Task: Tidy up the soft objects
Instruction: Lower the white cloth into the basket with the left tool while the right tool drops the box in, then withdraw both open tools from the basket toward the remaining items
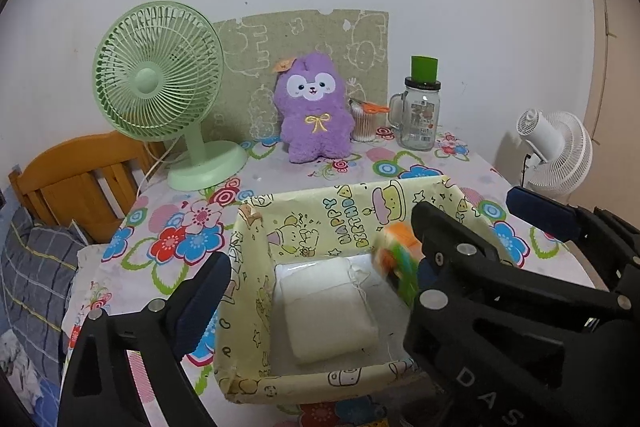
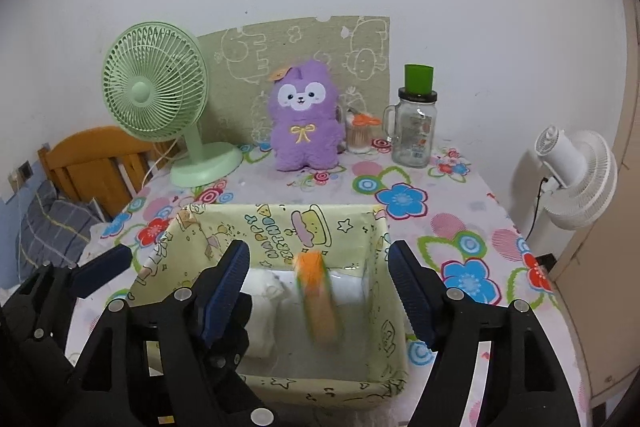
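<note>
Both grippers hover over the near edge of the yellow box (image 2: 224, 227). The left gripper (image 1: 320, 259) and right gripper (image 2: 318, 279) stand wide, pads touching nothing. Between the right jaws, a blurred orange-green soft item (image 2: 318, 303) sits unsupported inside the box, right of a white pillow (image 1: 328, 315).

I saw the box (image 2: 360, 223) near the table's front edge, open-topped and wrapped in pale yellow birthday paper. A white pad (image 1: 328, 311) lay flat on its floor toward the left wall. An orange-and-green soft toy (image 2: 318, 301), blurred, was inside by the right wall, apparently in mid-air. The purple plush (image 2: 305, 119) sat upright at the table's back edge.
</note>
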`<state>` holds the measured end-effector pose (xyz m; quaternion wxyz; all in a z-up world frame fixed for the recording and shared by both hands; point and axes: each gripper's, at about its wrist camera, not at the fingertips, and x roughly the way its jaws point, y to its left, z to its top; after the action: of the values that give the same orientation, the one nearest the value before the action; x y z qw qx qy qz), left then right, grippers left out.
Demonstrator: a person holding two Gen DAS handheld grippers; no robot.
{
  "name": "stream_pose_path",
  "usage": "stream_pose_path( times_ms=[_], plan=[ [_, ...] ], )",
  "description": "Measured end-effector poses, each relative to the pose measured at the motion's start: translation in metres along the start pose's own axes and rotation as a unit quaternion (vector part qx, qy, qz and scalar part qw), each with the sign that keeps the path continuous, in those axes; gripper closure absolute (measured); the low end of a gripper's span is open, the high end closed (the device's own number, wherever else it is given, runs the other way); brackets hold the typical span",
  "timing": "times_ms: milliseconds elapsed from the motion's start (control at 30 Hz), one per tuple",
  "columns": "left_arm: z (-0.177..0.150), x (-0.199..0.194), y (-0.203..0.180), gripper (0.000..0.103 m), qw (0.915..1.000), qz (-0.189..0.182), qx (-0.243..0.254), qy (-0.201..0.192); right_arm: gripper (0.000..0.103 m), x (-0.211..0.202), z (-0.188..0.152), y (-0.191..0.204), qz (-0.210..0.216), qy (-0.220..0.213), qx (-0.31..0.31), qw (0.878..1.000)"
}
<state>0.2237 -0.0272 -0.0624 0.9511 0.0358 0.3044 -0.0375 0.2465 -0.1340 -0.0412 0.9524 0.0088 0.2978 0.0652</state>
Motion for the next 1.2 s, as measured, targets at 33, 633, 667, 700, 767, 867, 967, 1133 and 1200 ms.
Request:
stream_pose_path(
  times_ms=[33, 633, 667, 700, 767, 867, 967, 1133, 1200],
  plan=[
    [0.0, -0.002, 0.0, 0.008, 1.0, 0.001, 0.0, -0.001, 0.027, -0.001, 0.0, 0.0, -0.002, 0.001, -0.001, 1.0],
    [-0.003, -0.052, -0.008, 0.007, 0.9996, -0.003, 0.001, -0.029, 0.016, -0.054, -0.003, -0.001, -0.011, -0.025, 0.003, 1.0],
    [-0.003, -0.055, -0.008, 0.007, 0.9995, -0.003, 0.002, -0.031, 0.016, -0.058, -0.003, -0.001, -0.011, -0.026, 0.004, 1.0],
    [-0.004, -0.058, -0.008, 0.007, 0.9995, -0.003, 0.002, -0.032, 0.016, -0.06, -0.003, 0.0, -0.011, -0.026, 0.004, 1.0],
    [-0.005, -0.064, -0.009, 0.007, 0.9994, -0.005, 0.001, -0.035, 0.016, -0.066, -0.004, 0.0, -0.011, -0.027, 0.006, 1.0],
    [-0.006, -0.073, -0.01, 0.007, 0.9992, -0.002, 0.004, -0.041, 0.014, -0.075, -0.006, 0.0, -0.009, -0.03, 0.01, 0.999],
    [-0.008, -0.081, -0.011, 0.007, 0.9989, -0.002, 0.004, -0.046, 0.013, -0.084, -0.008, 0.002, -0.013, -0.036, 0.012, 0.999],
    [-0.012, -0.095, -0.013, 0.007, 0.9986, -0.004, 0.002, -0.053, 0.013, -0.099, -0.01, 0.004, -0.018, -0.045, 0.004, 0.999],
    [-0.013, -0.1, -0.013, 0.007, 0.9984, -0.004, 0.003, -0.056, 0.012, -0.106, -0.012, 0.005, -0.018, -0.049, 0.004, 0.999]
  ],
)
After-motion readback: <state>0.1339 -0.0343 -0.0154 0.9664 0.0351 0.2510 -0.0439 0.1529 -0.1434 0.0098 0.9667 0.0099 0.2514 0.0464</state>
